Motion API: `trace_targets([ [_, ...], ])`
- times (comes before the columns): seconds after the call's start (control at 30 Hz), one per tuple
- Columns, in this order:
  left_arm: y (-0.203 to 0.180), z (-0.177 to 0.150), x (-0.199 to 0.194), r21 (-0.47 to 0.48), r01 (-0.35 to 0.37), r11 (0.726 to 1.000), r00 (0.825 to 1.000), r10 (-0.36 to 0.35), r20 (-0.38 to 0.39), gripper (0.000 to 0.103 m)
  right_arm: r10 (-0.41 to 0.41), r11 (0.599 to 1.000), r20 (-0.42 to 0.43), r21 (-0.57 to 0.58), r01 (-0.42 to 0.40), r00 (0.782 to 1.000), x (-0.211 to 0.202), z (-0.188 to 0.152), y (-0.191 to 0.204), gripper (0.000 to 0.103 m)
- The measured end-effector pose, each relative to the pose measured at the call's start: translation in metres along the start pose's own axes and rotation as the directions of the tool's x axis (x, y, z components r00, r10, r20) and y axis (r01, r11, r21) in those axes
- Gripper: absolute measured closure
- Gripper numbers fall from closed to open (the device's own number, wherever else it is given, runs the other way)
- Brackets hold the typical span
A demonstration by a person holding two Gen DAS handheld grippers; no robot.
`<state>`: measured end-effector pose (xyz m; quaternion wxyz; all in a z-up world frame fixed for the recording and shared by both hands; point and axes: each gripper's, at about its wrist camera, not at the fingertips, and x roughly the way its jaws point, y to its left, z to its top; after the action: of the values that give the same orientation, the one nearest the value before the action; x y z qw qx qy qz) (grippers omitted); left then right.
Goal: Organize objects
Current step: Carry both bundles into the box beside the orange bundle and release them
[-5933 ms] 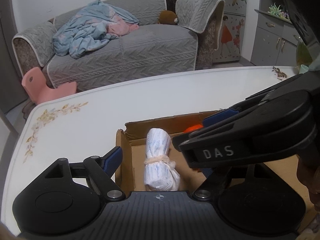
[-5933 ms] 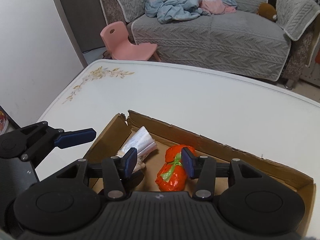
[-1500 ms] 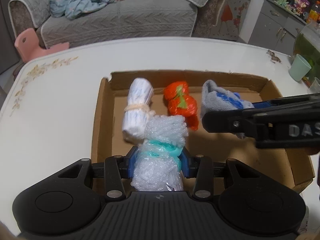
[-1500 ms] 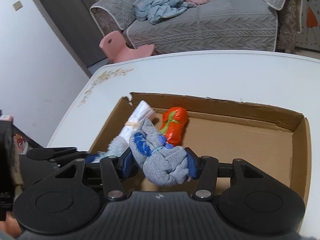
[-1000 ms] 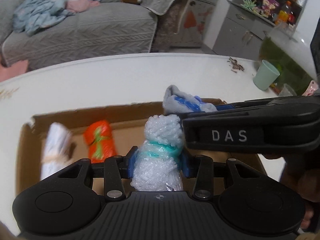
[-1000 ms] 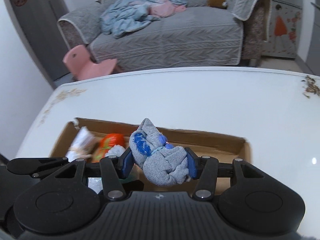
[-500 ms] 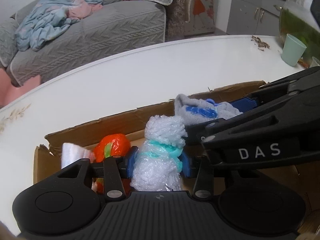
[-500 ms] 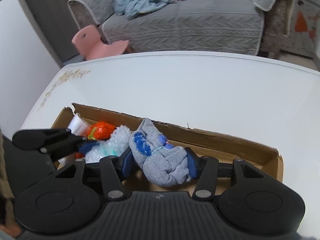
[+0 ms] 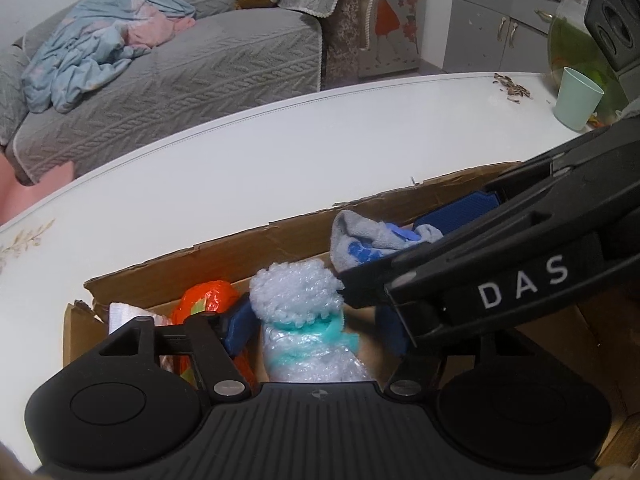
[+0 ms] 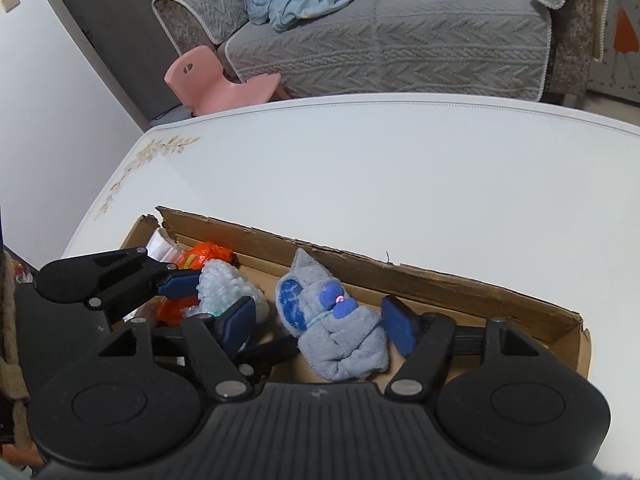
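left wrist view looks down into a shallow cardboard box with ragged, torn edges, sitting on a glossy white table printed with a faint floral motif at its left corner. between the blue rubbery pads of the left gripper stands a bubble-wrap bundle, knobbly and translucent white, cinched at its waist by a teal band; its long axis runs from near to far, the puffy end pointing at the far wall of the box. the jaws are opening and both pads stand clear of the wrap, a gap on each side. left of it lie a crinkled orange plastic bundle and a rolled white cloth against the left end of the box. right wrist view shows the right gripper, its jaws also opening, with a soft grey sock bundle marked with blue patches lying between the pads and touching neither; the bundle is lumpy and rounded at the near end and tapers to a pointed flap that leans toward the far wall. the sock rests on the box floor just right of the bubble wrap. beyond the table are a grey quilted sofa, a pink plastic chair and, far right in the left view, a pale green cup.
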<state>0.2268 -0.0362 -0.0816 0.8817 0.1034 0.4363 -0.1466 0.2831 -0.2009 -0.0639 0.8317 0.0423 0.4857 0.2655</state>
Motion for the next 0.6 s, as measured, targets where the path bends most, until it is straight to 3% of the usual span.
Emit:
trace_targets([
  [0.27,-0.001,0.004,-0.026,-0.03,-0.043,0.999,0.999,0.043,0.002,0.019,-0.02,0.993,0.019,-0.114,0.021,1.0,-0.019,0.0,0.012,0.035],
  [0.6,0.009,-0.003,-0.062,-0.051,-0.083,0.995,0.997,0.083,0.004,0.015,-0.031,0.972,0.034,-0.233,0.038,0.999,-0.036,-0.002,0.034,0.031],
])
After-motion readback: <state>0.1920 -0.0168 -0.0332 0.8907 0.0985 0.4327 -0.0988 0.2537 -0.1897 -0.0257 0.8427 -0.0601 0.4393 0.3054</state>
